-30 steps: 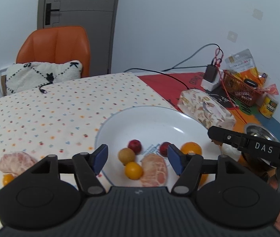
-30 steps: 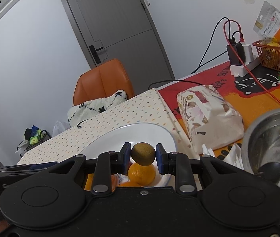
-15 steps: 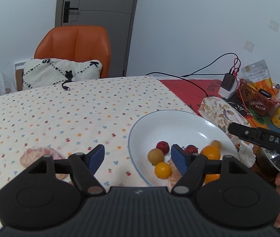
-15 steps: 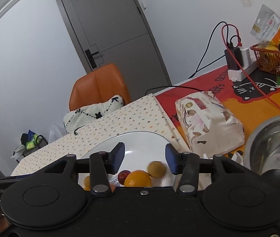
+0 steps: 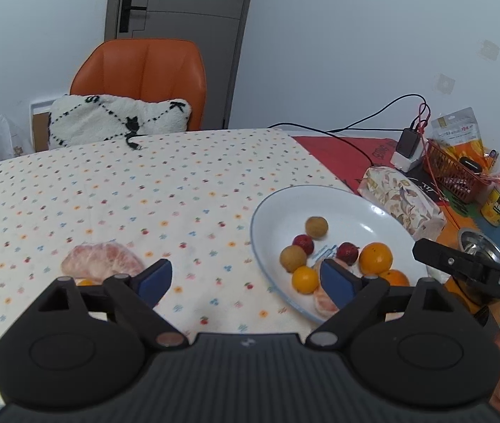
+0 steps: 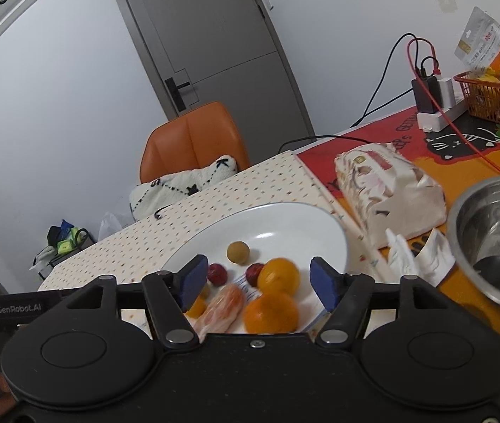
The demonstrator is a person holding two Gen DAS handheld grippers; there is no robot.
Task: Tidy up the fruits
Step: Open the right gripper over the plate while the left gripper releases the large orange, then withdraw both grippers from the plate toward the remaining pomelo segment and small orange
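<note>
A white plate holds several fruits: a brown round fruit lying alone toward the back, another brown one, two dark red plums, oranges and a peeled pomelo piece. On the dotted cloth to the left lies another peeled pomelo piece, with a small orange fruit in front of it. My left gripper is open over the cloth beside the plate. Above the plate's near side, my right gripper is open and empty.
A floral tissue pack, a steel bowl with a spoon, a red basket, a can and a power strip with cables crowd the right side. An orange chair with a cushion stands behind the table.
My right gripper opened and let go of the brown fruit, which now lies on the plate. My left gripper pulled back and to the left, staying open.
</note>
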